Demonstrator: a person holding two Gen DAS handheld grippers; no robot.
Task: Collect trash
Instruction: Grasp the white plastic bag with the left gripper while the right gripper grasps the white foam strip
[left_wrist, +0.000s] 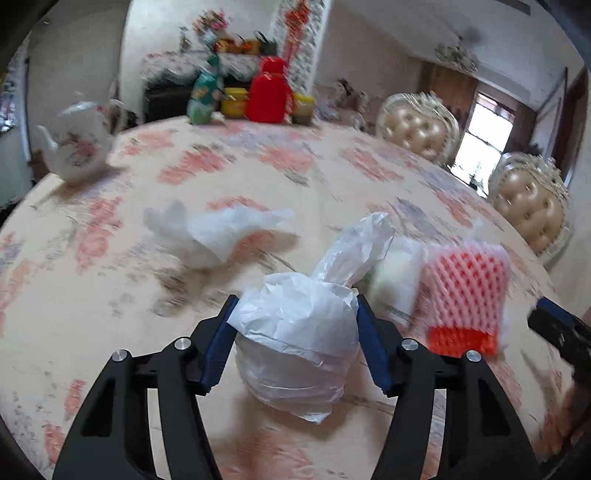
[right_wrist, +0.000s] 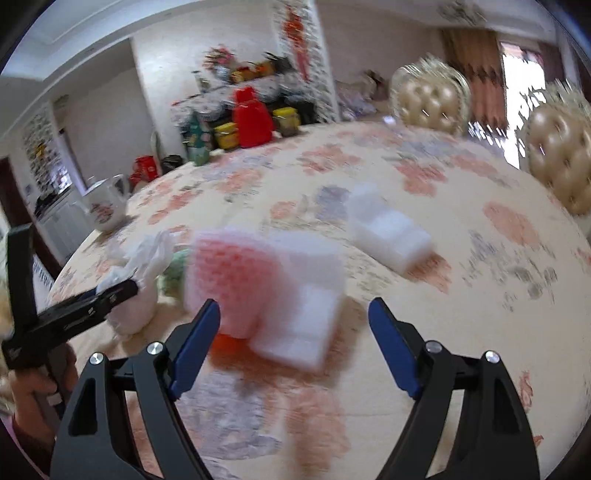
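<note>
A knotted white plastic bag stands on the flowered round table. My left gripper has its blue pads pressed against both sides of the bag. To its right lie a pink-and-red foam fruit net and a white foam piece. In the right wrist view, my right gripper is open around the foam net and a white foam block, and its left pad is close to the net. The left gripper shows at the left with the bag.
A crumpled clear plastic bag lies mid-table and another white foam block lies farther out. A white teapot stands at the left edge. A red container and jars sit at the far side. Two padded chairs stand at the right.
</note>
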